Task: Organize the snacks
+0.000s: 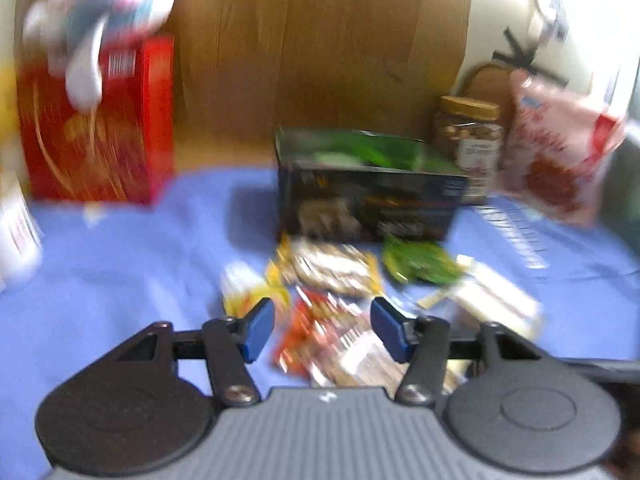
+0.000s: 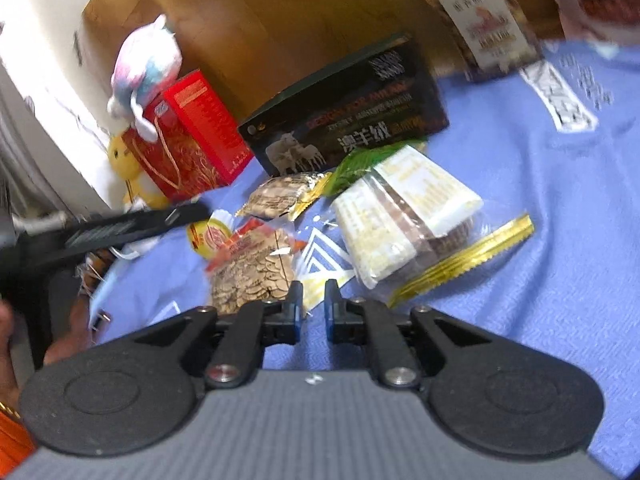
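Several snack packets lie on a blue cloth [image 2: 540,208] before a black open-top box [image 1: 368,200] [image 2: 352,116]. My left gripper [image 1: 322,330] is open above a red-edged seed packet [image 1: 328,336] [image 2: 252,264]. Beyond it lie a gold-edged nut packet [image 1: 332,268] [image 2: 284,196], a green packet [image 1: 420,264] [image 2: 360,160] and a clear biscuit packet with gold trim [image 1: 492,300] [image 2: 408,216]. My right gripper [image 2: 311,308] is nearly shut and empty, just before the seed packet and the biscuit packet. The left wrist view is motion blurred.
A red gift box [image 1: 96,120] [image 2: 188,132] with a plush toy [image 2: 144,64] on top stands at the left. A nut jar [image 1: 468,144] [image 2: 480,12] and a red-and-white bag [image 1: 560,148] stand at the right. A cardboard sheet [image 1: 320,48] backs the scene.
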Available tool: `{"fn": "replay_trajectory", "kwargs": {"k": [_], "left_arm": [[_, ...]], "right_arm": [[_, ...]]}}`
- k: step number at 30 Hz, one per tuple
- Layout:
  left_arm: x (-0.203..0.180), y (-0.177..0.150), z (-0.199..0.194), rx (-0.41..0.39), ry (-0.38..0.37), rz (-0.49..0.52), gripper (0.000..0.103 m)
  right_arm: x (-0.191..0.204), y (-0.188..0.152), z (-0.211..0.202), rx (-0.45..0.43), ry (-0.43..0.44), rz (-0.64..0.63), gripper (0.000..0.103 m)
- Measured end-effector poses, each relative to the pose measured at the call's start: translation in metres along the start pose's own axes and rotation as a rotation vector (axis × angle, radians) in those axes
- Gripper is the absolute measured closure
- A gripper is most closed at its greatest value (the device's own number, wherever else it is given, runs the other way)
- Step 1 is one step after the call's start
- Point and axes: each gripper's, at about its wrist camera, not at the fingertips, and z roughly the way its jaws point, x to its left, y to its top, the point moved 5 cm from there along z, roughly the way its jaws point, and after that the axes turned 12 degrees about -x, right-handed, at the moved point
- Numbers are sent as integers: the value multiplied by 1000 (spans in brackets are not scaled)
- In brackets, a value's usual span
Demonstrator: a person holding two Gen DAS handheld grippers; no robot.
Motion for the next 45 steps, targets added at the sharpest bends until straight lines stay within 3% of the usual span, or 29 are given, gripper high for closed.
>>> {"fn": "replay_trajectory", "kwargs": {"k": [3, 5, 7, 9, 11, 14, 16, 22, 26, 28, 32, 36, 40, 45], "left_arm": [[9, -12, -13, 37, -117, -94, 50], [11, -22, -13, 65, -135, -115, 50], [13, -35, -5, 104, -147, -143, 50], [14, -47, 7, 131, -155, -183, 51], [12, -46, 9, 113, -157, -170, 66], [18, -46, 6, 104, -131, -174, 74], [28, -46, 5, 112, -156, -223, 81], [33, -49, 8, 119, -196, -250, 80], [26, -48, 5, 84, -149, -204, 82], [28, -40, 0, 64, -166, -228, 82], [19, 1, -3, -23, -188, -177, 82], [6, 67, 25, -115, -193, -111, 82], [2, 117, 83, -143, -168, -76, 82], [9, 127, 143, -85, -75, -32, 81]], "right_arm": [[-7, 2, 0, 7, 22, 74, 87], [-4, 2, 1, 14, 39, 82, 80], [0, 2, 2, 12, 55, 74, 67], [6, 1, 5, 10, 66, 73, 62], [13, 0, 10, 24, 70, 42, 62], [29, -13, 13, 99, 156, 70, 62], [39, -18, 9, 92, 152, 5, 62], [40, -17, 13, 76, 126, -6, 62], [52, -22, 24, 82, 133, -43, 66], [55, -21, 22, 65, 128, -56, 83], [59, 3, 12, -12, 166, -34, 84], [65, 57, 22, -124, 166, -75, 84], [54, 118, 53, -202, 128, -74, 84], [34, 154, 106, -189, 44, -75, 82]]}}
